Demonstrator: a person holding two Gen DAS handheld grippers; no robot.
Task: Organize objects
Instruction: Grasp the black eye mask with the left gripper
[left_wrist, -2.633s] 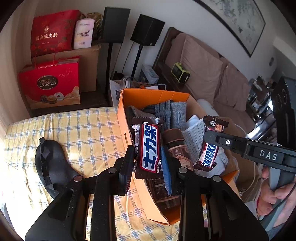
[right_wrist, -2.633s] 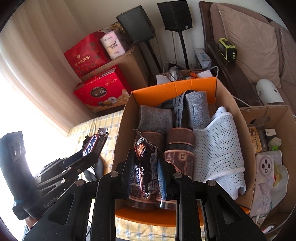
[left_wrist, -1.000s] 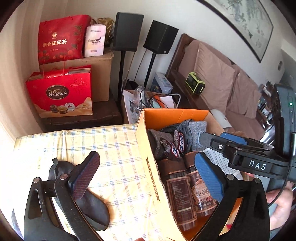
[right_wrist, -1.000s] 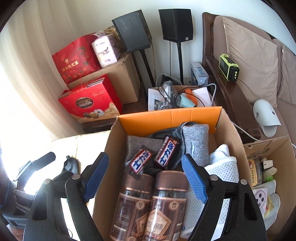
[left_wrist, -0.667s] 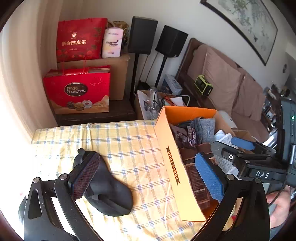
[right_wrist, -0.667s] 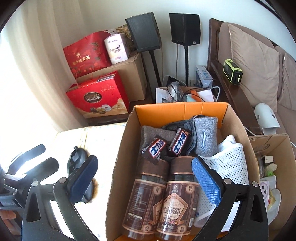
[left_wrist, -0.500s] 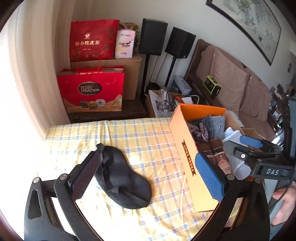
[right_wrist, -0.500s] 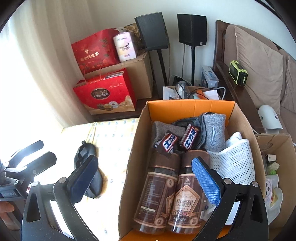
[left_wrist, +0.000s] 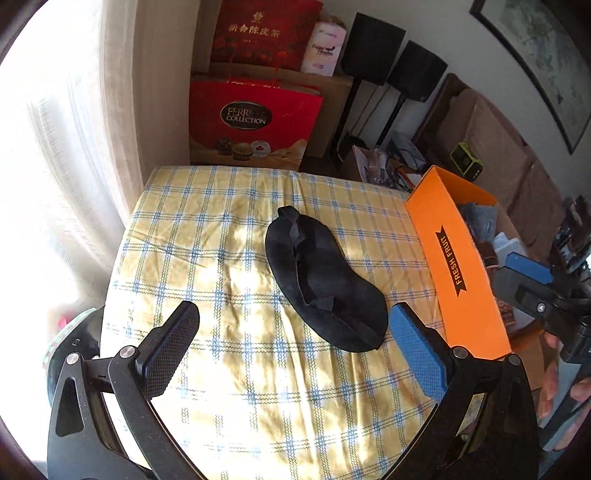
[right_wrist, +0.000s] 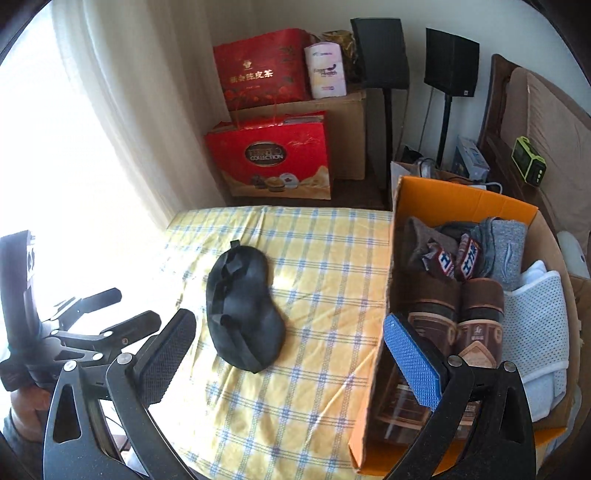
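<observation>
The sleep mask (left_wrist: 321, 280) lies flat on the checked cloth (left_wrist: 221, 229) of the counter, apart from the orange box (left_wrist: 458, 273), which stands at the cloth's right edge. It is the only loose item left on the cloth; the box already holds 2 jars (right_wrist: 458, 325), 2 candy bars (right_wrist: 454, 262), grey socks (right_wrist: 506, 247) and a white mesh item (right_wrist: 535, 332).

The left gripper (left_wrist: 295, 343) stands wide and empty, its pads to either side of the mask's near end without touching it. The right gripper (right_wrist: 291, 354) is also wide and empty, its blue pad over the box's near wall.

Judged step: pick up the mask and place it in the box.

Orientation: in the left wrist view the mask's long axis runs diagonally, from upper left (far end, where the strap (left_wrist: 295, 236) bunches) to lower right (near end, pointing toward the box's near corner). The strap lies along the top of the mask.

Recommended procedure:
1. Turn the left gripper so the jaws close across the mask's short axis, not along its length.
2. Lower until both pads reach the cloth level, since the mask is thin and soft.
3. Grip near the middle; an end grip probably lets the mask droop and drag.
4. Avoid pinching the cloth with the mask.
5. Lift clear of the box wall before moving across.
</observation>
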